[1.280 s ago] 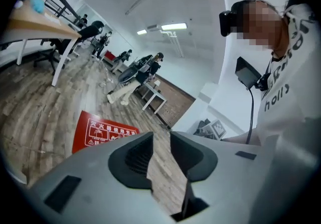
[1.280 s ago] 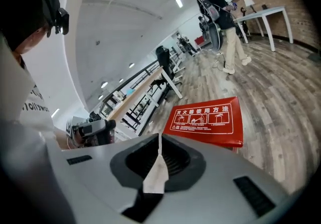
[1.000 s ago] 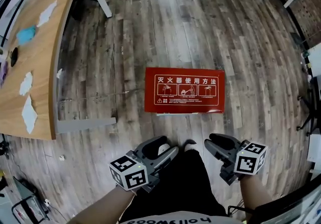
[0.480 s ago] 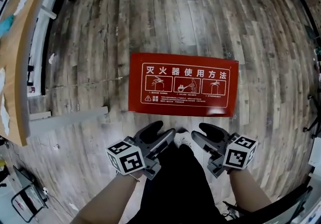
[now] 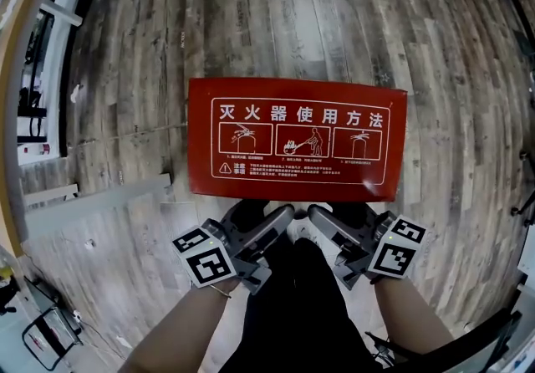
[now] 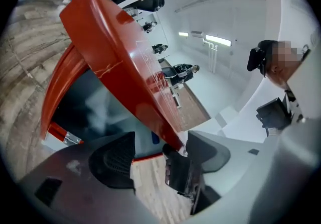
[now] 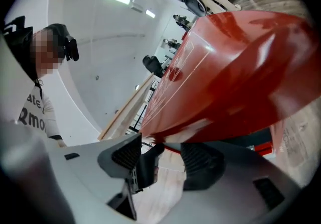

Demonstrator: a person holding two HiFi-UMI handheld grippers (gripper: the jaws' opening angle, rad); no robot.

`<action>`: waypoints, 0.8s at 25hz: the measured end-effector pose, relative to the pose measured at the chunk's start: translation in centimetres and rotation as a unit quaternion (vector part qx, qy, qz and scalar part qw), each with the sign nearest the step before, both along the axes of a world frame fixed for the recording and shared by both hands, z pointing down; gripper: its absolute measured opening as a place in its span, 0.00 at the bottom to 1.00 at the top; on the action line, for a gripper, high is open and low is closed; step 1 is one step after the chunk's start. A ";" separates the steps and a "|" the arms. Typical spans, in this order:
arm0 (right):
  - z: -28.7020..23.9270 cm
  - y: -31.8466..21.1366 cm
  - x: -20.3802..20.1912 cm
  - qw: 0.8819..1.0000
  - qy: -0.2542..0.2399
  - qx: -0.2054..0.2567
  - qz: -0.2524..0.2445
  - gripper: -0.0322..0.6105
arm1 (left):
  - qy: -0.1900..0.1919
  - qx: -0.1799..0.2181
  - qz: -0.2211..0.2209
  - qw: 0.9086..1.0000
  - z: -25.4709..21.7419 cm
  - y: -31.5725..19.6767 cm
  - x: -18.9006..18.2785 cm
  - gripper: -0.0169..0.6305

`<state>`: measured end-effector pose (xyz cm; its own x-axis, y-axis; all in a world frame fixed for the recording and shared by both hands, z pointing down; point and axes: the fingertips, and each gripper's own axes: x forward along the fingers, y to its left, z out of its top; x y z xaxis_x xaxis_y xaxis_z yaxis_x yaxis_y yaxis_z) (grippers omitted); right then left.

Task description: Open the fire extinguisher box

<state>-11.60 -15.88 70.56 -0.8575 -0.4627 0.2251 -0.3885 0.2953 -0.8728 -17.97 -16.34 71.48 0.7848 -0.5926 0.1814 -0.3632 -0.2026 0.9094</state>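
The red fire extinguisher box (image 5: 297, 137) lies on the wood floor, its lid printed with white instructions. In the left gripper view the lid (image 6: 120, 62) stands tilted up off the dark inside of the box (image 6: 85, 107). My left gripper (image 5: 263, 217) is at the lid's near edge, left of centre. Its jaws are opening, and the thin lid edge runs between them (image 6: 158, 155) with a gap on both sides. My right gripper (image 5: 334, 217) is at the same edge, right of centre. Its jaws (image 7: 163, 155) are also opening, with the lid (image 7: 241, 77) just over and between them.
A grey table leg (image 5: 92, 204) lies along the floor to the left of the box, beside a wooden table edge (image 5: 7, 196). The person's black trousers (image 5: 292, 304) and a shoe (image 5: 297, 231) fill the space between the grippers. Clutter (image 5: 46, 338) sits at the bottom left.
The box has come much closer and larger in the head view. Both grippers moved forward from over the knees to the lid's near edge, and their jaws spread wider.
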 end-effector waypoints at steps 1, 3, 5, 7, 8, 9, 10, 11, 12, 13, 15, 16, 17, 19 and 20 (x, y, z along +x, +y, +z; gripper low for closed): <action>-0.2 -0.2 0.0 1.000 -0.012 0.000 0.003 0.40 | 0.007 0.004 -0.003 1.000 -0.1 -0.4 0.1 0.50; -0.6 -0.5 0.1 0.999 -0.041 -0.010 0.015 0.40 | 0.025 0.011 -0.010 1.000 -0.9 -0.9 0.3 0.50; -1.0 -0.5 0.2 0.997 -0.063 -0.017 0.030 0.40 | 0.043 0.022 -0.008 0.999 -2.0 -1.0 0.8 0.50; -1.7 -0.4 0.4 0.996 -0.076 -0.016 0.040 0.40 | 0.055 0.031 -0.003 0.998 -3.1 -0.8 1.2 0.50; -2.2 -0.3 0.4 0.996 -0.081 -0.015 0.043 0.40 | 0.062 0.033 -0.004 0.998 -3.6 -0.8 1.3 0.50; -2.8 -0.4 0.5 0.995 -0.087 -0.014 0.046 0.40 | 0.070 0.032 -0.007 0.997 -4.2 -0.9 1.3 0.50; -3.5 -0.5 0.5 0.994 -0.093 -0.014 0.050 0.40 | 0.079 0.031 -0.011 0.996 -4.8 -1.2 1.3 0.50; -4.3 -0.8 0.5 0.994 -0.099 -0.013 0.054 0.40 | 0.087 0.032 -0.015 0.996 -5.6 -1.6 1.2 0.50; -5.0 -1.0 0.6 0.993 -0.106 -0.011 0.058 0.40 | 0.093 0.034 -0.018 0.995 -6.3 -1.9 1.2 0.50; -5.6 -1.0 0.6 0.992 -0.114 -0.008 0.062 0.40 | 0.095 0.038 -0.019 0.995 -7.0 -2.0 1.2 0.50; -6.8 -0.5 0.8 0.989 -0.131 -0.002 0.071 0.40 | 0.095 0.050 -0.019 0.994 -8.1 -1.6 1.2 0.50; -7.4 -0.4 0.9 0.987 -0.141 0.001 0.075 0.40 | 0.095 0.057 -0.019 0.994 -8.7 -1.6 1.2 0.50; -8.2 -0.6 0.9 0.986 -0.150 0.003 0.078 0.40 | 0.098 0.065 -0.020 0.993 -9.5 -1.7 1.1 0.50; -10.2 -1.7 0.9 0.983 -0.164 0.006 0.081 0.39 | 0.111 0.079 -0.024 0.990 -11.7 -2.9 0.9 0.49; -11.3 -2.5 0.9 0.983 -0.165 0.007 0.083 0.37 | 0.117 0.083 -0.028 0.989 -12.9 -3.6 0.8 0.49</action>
<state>-10.71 -18.40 59.28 -0.7955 -0.6030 -0.0594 -0.1291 0.2645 -0.9557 -17.21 -19.99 58.61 0.7594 -0.6423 -0.1037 -0.1619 -0.3410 0.9260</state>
